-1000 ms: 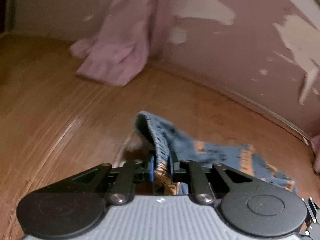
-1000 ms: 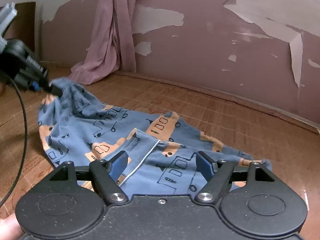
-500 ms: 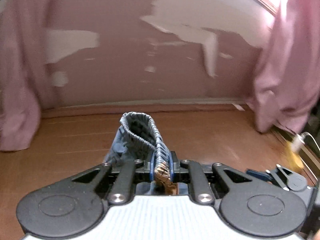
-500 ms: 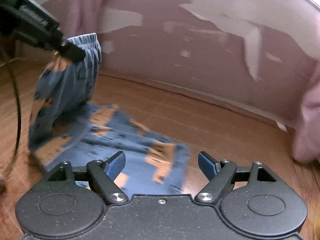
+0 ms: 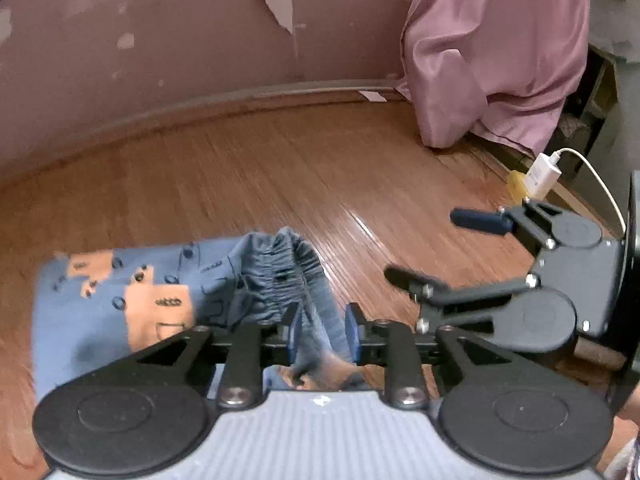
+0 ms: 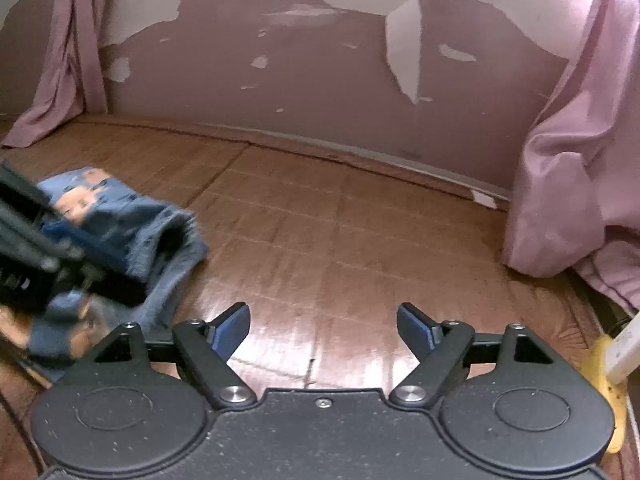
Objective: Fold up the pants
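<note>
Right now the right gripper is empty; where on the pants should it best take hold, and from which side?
Probably the elastic waistband of the pants, beside the left gripper already pinching it. The band stands bunched above the floor, so the open right gripper can come in from the right.

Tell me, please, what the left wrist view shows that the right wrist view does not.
Only the left wrist view shows the left claw shut on the pants waistband, and the white charger whole. Only the right wrist view shows the right claw open over bare floor, and the far-left curtain. Both show the pants, the floor, the peeling wall and the right-hand curtain.
</note>
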{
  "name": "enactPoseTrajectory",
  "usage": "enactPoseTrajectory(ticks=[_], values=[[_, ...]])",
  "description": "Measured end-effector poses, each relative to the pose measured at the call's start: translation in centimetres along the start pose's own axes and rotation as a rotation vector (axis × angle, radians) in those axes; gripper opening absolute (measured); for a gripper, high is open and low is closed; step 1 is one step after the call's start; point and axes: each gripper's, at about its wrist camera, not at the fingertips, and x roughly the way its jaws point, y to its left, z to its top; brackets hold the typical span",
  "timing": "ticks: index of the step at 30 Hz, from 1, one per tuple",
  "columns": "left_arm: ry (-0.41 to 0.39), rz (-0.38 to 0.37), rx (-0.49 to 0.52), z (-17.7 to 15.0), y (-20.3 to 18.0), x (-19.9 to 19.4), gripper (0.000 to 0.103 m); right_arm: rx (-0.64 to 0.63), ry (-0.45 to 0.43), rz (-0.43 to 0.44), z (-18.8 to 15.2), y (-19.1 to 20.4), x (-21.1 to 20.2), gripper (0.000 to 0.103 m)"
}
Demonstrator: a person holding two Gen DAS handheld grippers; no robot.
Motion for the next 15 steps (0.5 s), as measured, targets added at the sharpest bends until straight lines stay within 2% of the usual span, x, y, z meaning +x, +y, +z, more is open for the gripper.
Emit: enactPoseTrajectory(ticks=[1, 2, 3, 5, 6, 8, 9, 11, 13, 15], values=[[-0.010, -0.013, -0.013, -0.3, 0.3, -0.3, 0.045, 0.002, -0.001, -0.008, -0.1, -0.2, 0.1, 0.085], [-0.034, -0.026, -0.027, -0.6, 0.6, -1.1, 0.060, 0.004, -0.002, -0.012, -0.2, -0.2, 0.1, 0.085], [-0.065, -0.038, -0.044, -0.9, 1.1, -2.2, 0.066, 0.009, -0.008, -0.018, -0.2, -0.2, -0.1, 0.085], [-0.123, -0.071, -0.057, -1.4, 2.3, -4.3, 0.067, 0.022, -0.034, -0.014, 0.1, -0.1, -0.3, 0.085], [-0.154, -0.061, -0.058, -1.6, 2.9, -5.5, 0.070, 0.033, -0.055, -0.004, 0.4, 0.0, -0.7, 0.085], [-0.210, 0.048, -0.078, -2.2, 4.4, -7.4, 0.074, 0.076, -0.106, 0.060, 0.8, 0.4, -1.6, 0.086], [-0.209, 0.110, -0.099, -2.7, 5.5, -8.2, 0.074, 0.097, -0.116, 0.103, 0.9, 0.7, -2.1, 0.085], [-0.187, 0.182, -0.185, -3.6, 8.0, -8.8, 0.074, 0.159, -0.113, 0.228, 1.3, 1.3, -2.9, 0.082], [-0.146, 0.184, -0.306, -4.7, 10.6, -8.8, 0.074, 0.208, -0.092, 0.341, 1.5, 2.4, -3.4, 0.075], [-0.075, 0.170, -0.398, -5.7, 12.6, -8.1, 0.074, 0.221, -0.052, 0.395, 1.5, 3.6, -3.2, 0.060]])
